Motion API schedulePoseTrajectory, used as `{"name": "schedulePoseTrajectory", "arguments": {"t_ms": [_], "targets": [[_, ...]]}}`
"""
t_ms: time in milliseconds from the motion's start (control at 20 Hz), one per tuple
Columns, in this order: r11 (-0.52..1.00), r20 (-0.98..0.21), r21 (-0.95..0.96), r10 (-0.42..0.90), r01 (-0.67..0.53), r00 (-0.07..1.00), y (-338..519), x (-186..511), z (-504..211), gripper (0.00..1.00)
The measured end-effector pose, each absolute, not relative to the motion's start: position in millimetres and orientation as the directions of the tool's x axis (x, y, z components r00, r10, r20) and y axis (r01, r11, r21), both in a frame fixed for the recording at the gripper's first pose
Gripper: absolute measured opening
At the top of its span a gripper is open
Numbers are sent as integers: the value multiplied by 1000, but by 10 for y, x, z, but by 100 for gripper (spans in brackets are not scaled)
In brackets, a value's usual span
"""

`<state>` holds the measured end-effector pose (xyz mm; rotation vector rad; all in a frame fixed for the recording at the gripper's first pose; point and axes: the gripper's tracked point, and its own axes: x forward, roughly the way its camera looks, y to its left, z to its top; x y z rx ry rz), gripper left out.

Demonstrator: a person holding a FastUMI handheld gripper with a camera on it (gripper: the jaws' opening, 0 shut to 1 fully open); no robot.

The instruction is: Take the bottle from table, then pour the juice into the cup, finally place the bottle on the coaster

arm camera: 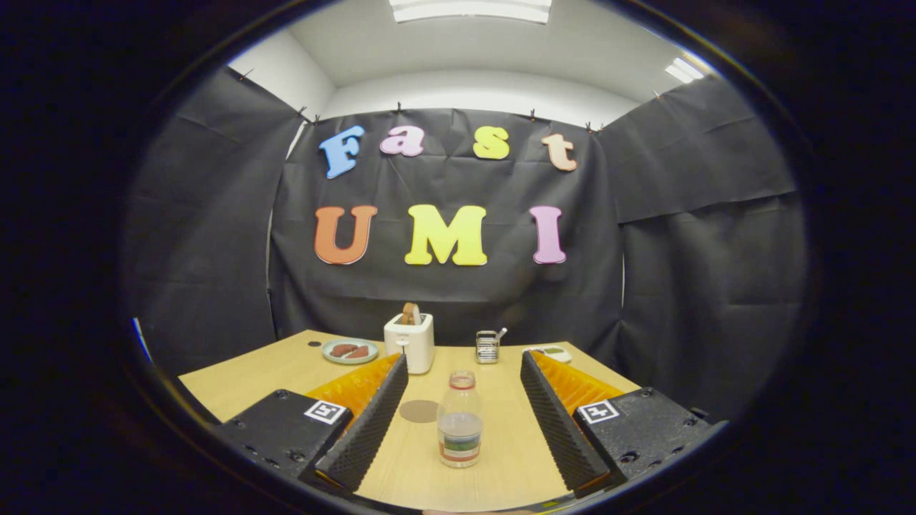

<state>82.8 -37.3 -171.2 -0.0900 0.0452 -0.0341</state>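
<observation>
A clear plastic bottle (459, 420) with a pink cap and some liquid in its lower part stands upright on the wooden table (243, 383). It is between my two fingers, nearer the tips, with a gap on each side. My gripper (464, 366) is open; its black ribbed pads (372, 422) touch nothing. A round brown coaster (418, 410) lies flat just left of the bottle, close to the left finger. A small glass cup (487, 347) with something standing in it is farther back, beyond the fingertips.
A white toaster (409, 342) with bread in its slot stands at the back centre. A green plate (349, 350) with brown food lies to its left. A small white dish (552, 352) sits at the back right. Black cloth walls close in behind the table.
</observation>
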Motion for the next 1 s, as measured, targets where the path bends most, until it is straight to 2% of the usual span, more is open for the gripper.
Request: {"name": "schedulePoseTrajectory", "arguments": {"t_ms": [600,1000], "targets": [[994,-150,-93,-75,61,986,-512,1175,-2516,100],[996,-166,-70,-67,56,984,-536,1407,-2913,100]]}}
